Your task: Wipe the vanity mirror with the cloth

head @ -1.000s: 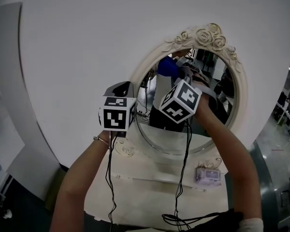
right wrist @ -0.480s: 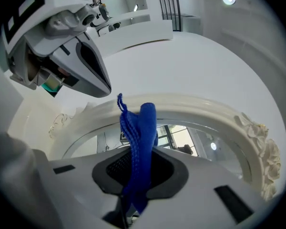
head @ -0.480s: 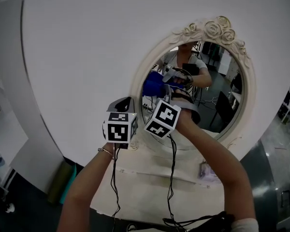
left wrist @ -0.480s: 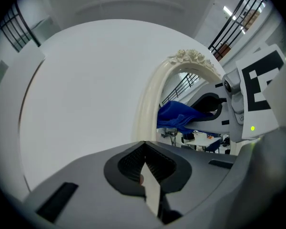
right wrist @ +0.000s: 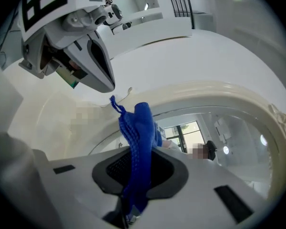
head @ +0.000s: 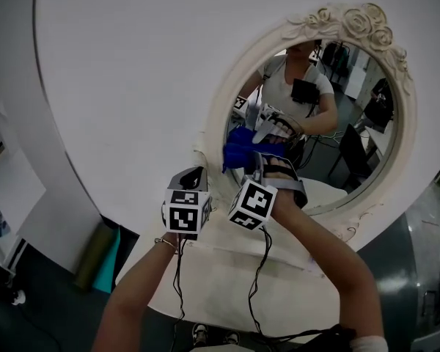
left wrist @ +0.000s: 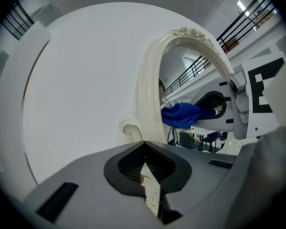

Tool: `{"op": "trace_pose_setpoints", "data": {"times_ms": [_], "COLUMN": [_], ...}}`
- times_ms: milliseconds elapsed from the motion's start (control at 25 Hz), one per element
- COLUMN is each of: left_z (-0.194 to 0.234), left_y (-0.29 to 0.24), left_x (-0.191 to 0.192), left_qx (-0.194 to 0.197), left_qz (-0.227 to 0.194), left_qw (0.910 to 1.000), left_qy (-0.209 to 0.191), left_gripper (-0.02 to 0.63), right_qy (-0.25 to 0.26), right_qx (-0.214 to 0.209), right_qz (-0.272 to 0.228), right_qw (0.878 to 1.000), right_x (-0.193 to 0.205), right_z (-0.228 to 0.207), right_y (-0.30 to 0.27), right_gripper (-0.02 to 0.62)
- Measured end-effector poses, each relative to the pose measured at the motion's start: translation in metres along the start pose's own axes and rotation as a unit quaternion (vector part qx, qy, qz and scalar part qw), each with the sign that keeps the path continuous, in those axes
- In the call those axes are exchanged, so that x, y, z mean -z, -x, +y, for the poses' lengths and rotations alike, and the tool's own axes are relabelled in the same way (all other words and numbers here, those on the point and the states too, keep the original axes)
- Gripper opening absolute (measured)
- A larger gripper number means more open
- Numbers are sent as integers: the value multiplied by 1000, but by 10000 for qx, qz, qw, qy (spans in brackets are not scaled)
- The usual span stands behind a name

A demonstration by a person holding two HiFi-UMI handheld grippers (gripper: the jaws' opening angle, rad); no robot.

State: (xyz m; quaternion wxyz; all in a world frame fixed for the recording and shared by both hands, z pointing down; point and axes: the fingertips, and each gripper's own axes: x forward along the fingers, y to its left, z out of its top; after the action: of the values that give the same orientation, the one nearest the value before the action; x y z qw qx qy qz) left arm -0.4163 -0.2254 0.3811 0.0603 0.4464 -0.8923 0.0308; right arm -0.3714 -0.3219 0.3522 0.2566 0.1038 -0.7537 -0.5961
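right gripper clamped on the blue cloth. cloth sits at left edge of the vanity mirror, probably touching glass. left gripper pinched closed, empty, left of mirror. cloth soft, light, floppy; grip mid-bunch.

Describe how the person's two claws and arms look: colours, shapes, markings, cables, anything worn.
The left claw and right claw have pale grey bodies with black ribbed pads. Each carries a white cube with black square markers and trails thin black cables. Forearms are bare; a thin bracelet circles the left wrist.
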Motion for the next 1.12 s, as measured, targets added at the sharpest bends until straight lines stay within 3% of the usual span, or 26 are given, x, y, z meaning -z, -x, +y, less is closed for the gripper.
{"op": "trace_pose_setpoints", "data": {"times_ms": [360, 600, 840, 1120], "left_z": [-13, -24, -40, -68], "left_y": [-1, -2, -7, -14], "left_x": [77, 104, 85, 11], "left_qx": [193, 244, 363, 490], "left_qz": [449, 689, 499, -79], "left_qw": [9986, 9971, 9980, 9987], "left_qy": [222, 211, 122, -64], "left_gripper": [9, 9, 9, 9], "right_qy": [-329, -361, -649, -961], "right_qx": [-1081, -1466, -1533, -879], "right_qz": [368, 437, 276, -240], "right_qw": [9929, 9876, 9857, 9912], "right_x": [39, 57, 60, 51], "right_z": [122, 164, 153, 63], "right_y": [-21, -26, -14, 31], "right_gripper": [71, 71, 71, 71]}}
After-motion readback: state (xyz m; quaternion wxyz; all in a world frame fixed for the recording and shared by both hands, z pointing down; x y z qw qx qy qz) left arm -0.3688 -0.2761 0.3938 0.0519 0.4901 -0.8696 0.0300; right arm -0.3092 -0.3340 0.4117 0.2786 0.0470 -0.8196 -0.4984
